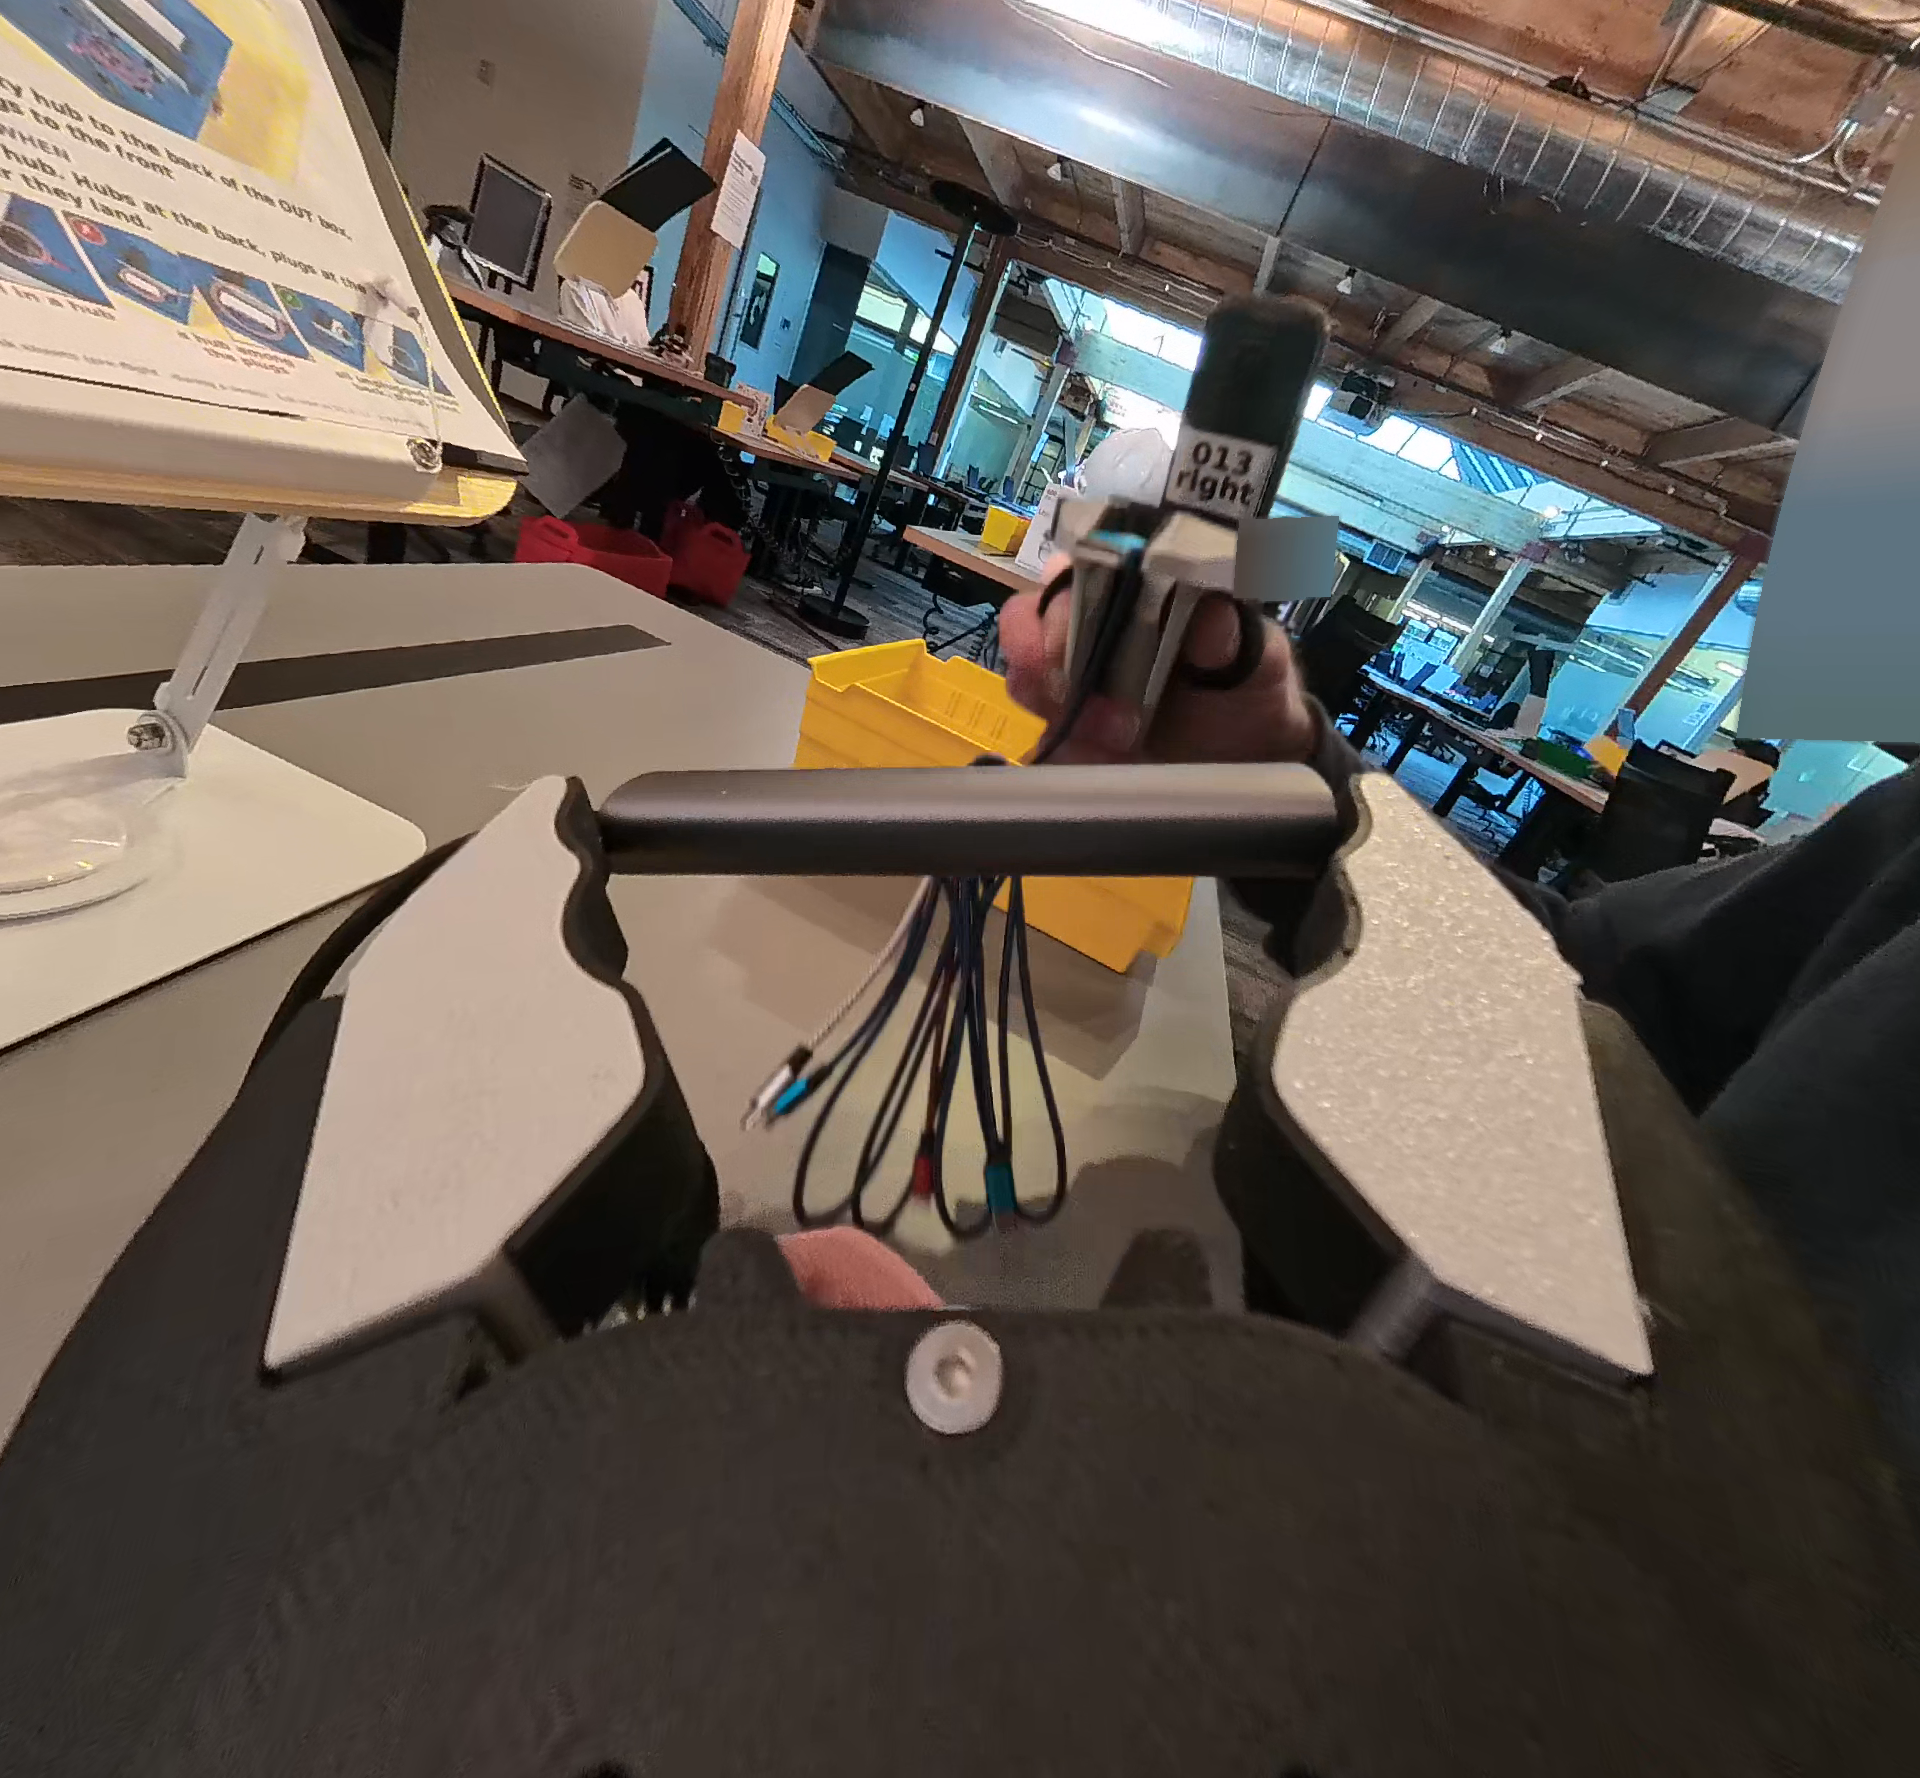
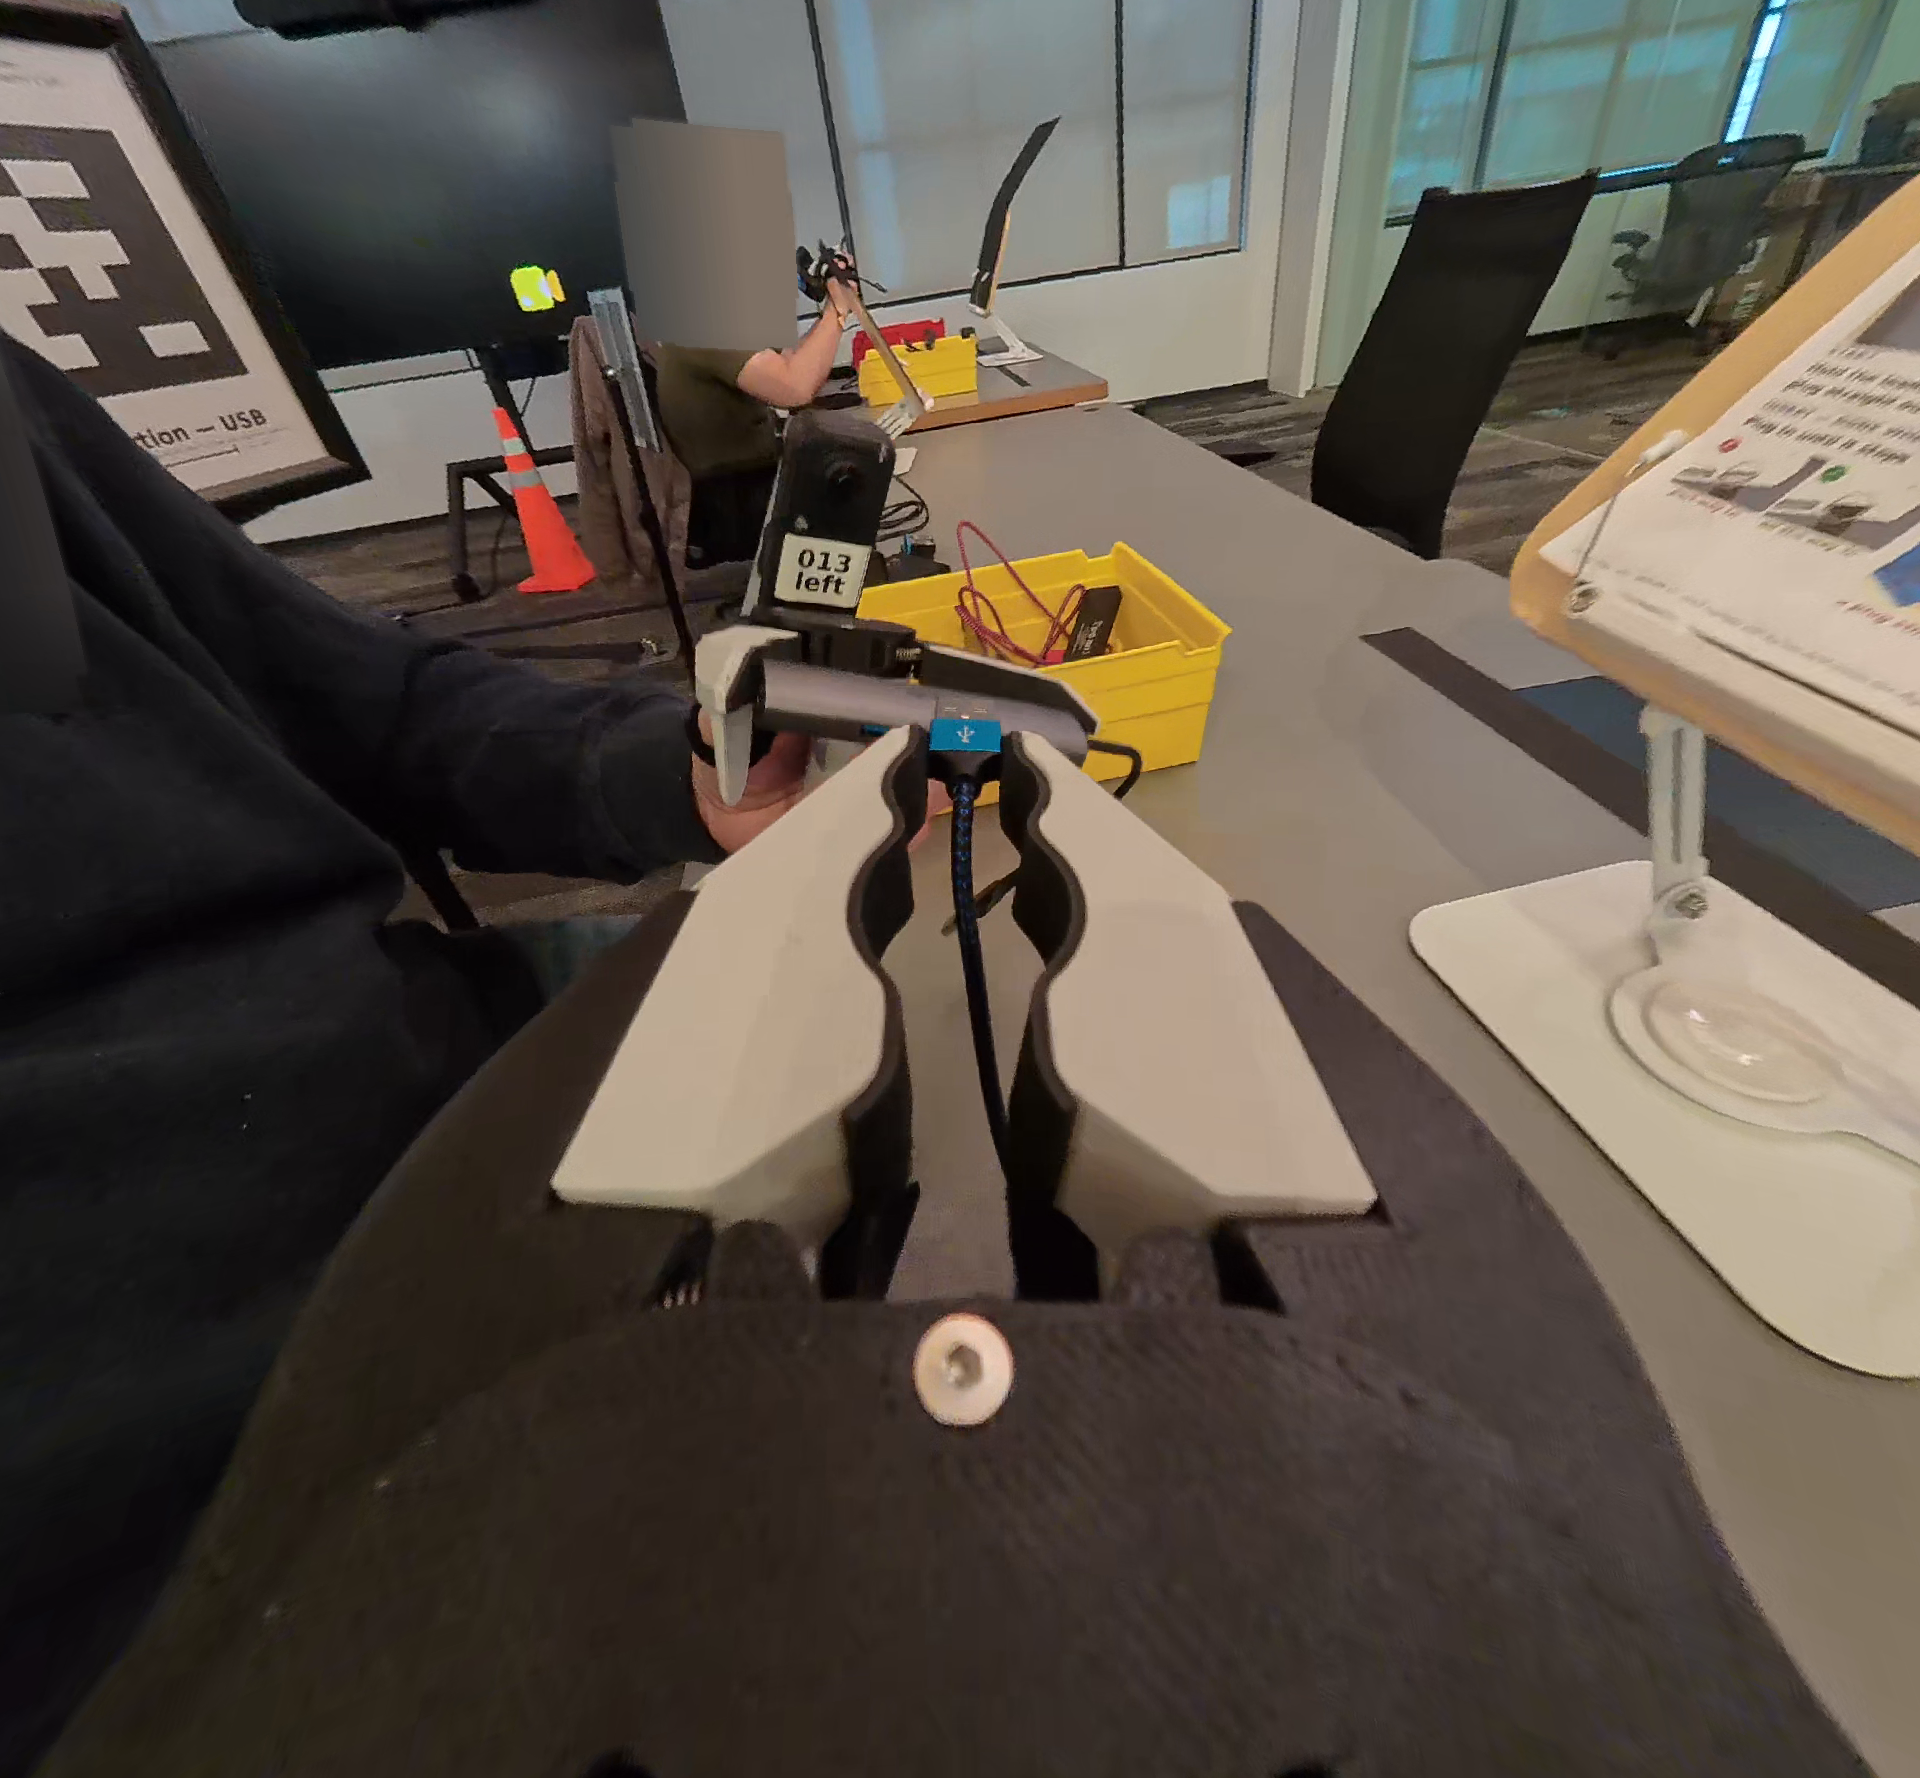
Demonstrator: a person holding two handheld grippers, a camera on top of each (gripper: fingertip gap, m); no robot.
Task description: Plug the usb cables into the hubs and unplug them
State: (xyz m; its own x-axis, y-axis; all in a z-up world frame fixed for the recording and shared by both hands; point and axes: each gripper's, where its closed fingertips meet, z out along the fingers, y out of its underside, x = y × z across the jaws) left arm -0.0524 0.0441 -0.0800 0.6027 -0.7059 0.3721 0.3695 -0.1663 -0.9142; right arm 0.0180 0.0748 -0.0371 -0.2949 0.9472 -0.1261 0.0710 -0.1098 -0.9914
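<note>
Left claw grips hub crosswise, level.

Left gripper: fingers spread wide, tips clamped on the two ends of a grey bar held crosswise at 12 o'clock. Right gripper: fingers drawn close together, tips pinching a blue plug at 12 o'clock. Both grippers are raised and face each other; dark sleeves cover both forearms.

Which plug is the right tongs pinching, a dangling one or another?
The blue USB plug at the grey hub, pinched by the right tongs. The other plugs dangle free below.
</note>
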